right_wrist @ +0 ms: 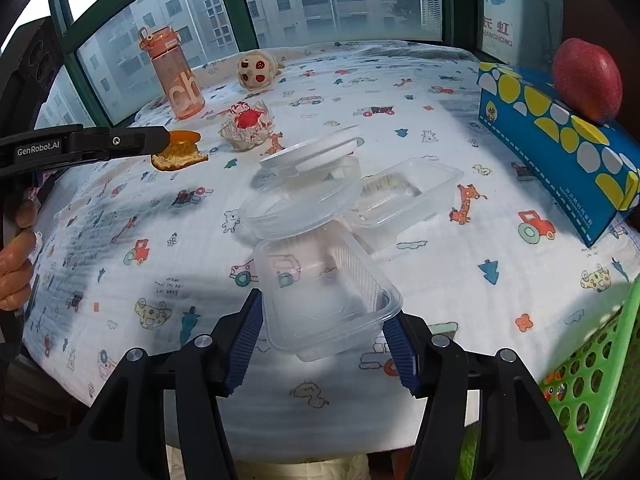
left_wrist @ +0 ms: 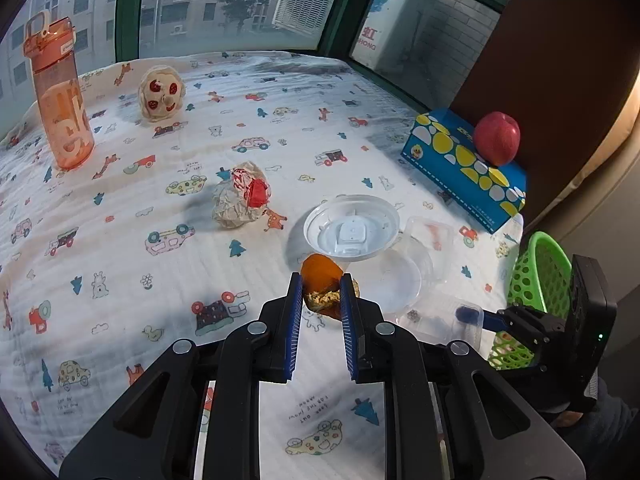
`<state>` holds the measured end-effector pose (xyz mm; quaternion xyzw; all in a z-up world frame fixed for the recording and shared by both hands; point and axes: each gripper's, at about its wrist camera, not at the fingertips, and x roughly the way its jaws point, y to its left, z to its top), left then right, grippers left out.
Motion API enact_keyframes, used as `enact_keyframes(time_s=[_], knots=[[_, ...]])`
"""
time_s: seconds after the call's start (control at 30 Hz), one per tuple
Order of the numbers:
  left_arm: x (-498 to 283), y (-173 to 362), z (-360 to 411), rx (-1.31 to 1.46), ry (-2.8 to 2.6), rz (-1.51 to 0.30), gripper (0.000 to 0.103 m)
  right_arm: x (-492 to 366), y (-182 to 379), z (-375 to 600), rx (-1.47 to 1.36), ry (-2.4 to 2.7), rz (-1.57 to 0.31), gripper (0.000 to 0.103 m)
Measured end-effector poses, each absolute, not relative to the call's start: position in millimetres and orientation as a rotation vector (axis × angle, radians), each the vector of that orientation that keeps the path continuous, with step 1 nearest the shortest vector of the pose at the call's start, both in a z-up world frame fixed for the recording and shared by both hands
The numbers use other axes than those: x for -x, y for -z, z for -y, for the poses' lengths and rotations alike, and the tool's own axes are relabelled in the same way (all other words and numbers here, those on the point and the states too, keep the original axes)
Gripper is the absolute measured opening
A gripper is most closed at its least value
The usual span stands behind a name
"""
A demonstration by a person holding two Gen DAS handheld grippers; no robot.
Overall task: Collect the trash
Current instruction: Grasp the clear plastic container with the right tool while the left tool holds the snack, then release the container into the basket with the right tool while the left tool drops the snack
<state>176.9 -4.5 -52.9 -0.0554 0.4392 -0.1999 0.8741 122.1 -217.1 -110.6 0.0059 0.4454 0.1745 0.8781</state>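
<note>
My left gripper (left_wrist: 321, 285) is shut on a piece of orange peel (left_wrist: 320, 270), held just above the printed cloth; the right wrist view shows the same peel (right_wrist: 180, 156) at the tip of that gripper (right_wrist: 166, 142). My right gripper (right_wrist: 322, 320) is shut on a clear rectangular plastic container (right_wrist: 320, 292), its blue pads pressing both sides. A blue fingertip (left_wrist: 468, 314) of it shows beside that container (left_wrist: 436, 320). On the cloth lie a crumpled wrapper (left_wrist: 240, 196), a white lid (left_wrist: 352, 226), a round clear lid (right_wrist: 296, 204) and a second clear tray (right_wrist: 404, 196).
A green mesh basket (left_wrist: 536, 280) hangs at the table's right edge (right_wrist: 592, 380). A blue tissue box (left_wrist: 464, 164) with a red apple (left_wrist: 497, 136) stands at the right. An orange bottle (left_wrist: 60, 96) and a small toy (left_wrist: 160, 94) stand at the back left.
</note>
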Motion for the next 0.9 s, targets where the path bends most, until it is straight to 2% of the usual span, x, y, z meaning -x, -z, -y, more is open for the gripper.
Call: enact_keyframes(time_s=[0.47, 0.7, 0.9], knots=[[-160.9, 39.9, 33.8, 0.109, 0.498, -0.901, 0.018, -70.3, 65.4, 254.6, -0.119, -0.275, -0.830, 0.056], [-152.1, 26.9, 71.9, 0.074, 0.577, -0.884, 0.018, -37.3, 37.8, 315.2, -0.160, -0.109, -0.765, 0.056], [-143.7, 21.1, 111.2, 0.042, 0.649, -0.885, 0.018, -20.5, 41.0, 384.2, -0.203, 0.087, -0.779, 0.056]])
